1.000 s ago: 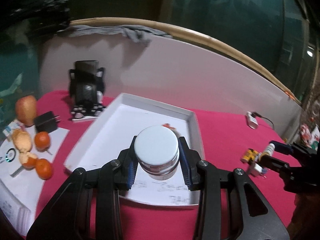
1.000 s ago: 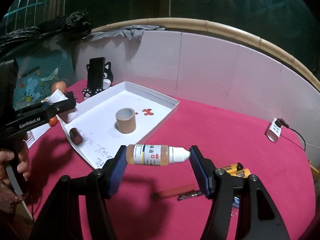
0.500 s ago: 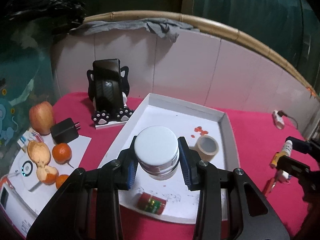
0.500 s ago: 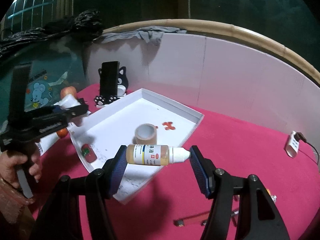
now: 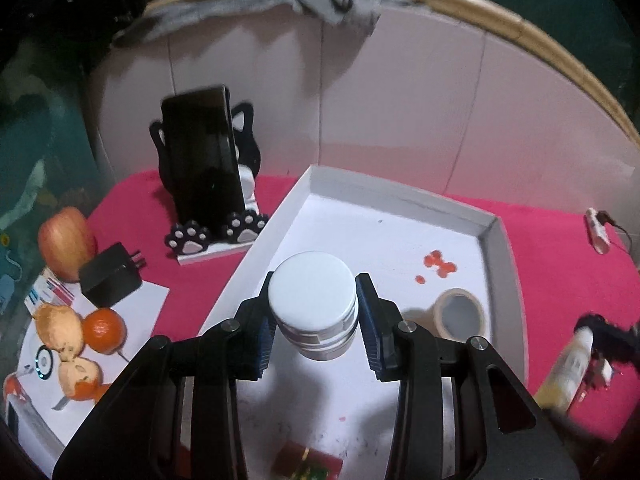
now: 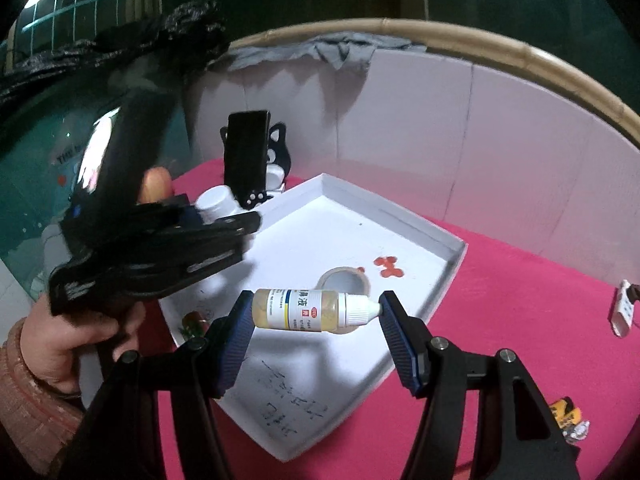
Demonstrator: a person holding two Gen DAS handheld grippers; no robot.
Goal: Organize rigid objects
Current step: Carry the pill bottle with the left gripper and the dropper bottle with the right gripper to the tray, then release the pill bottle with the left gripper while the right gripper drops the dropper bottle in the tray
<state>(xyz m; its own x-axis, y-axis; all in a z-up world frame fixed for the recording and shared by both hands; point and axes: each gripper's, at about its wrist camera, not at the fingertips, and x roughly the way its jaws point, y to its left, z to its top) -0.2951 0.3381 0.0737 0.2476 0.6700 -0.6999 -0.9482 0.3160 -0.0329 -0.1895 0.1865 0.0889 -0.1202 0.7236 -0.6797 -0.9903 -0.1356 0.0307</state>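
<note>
The left gripper (image 5: 314, 322) clamps a round white-lidded jar (image 5: 313, 306) above the shallow white cardboard tray (image 5: 404, 196); lowered carelessly, the jar could land on the small red cylinder (image 5: 308, 460) lying below. To its right, a beige tape roll (image 5: 458, 316) narrows the free floor. The right gripper (image 6: 316, 314) pinches a yellowish dropper bottle (image 6: 312, 310) end to end over the tray; that tip-and-base hold looks likely to pivot or slip. Both grippers converge and could collide.
</note>
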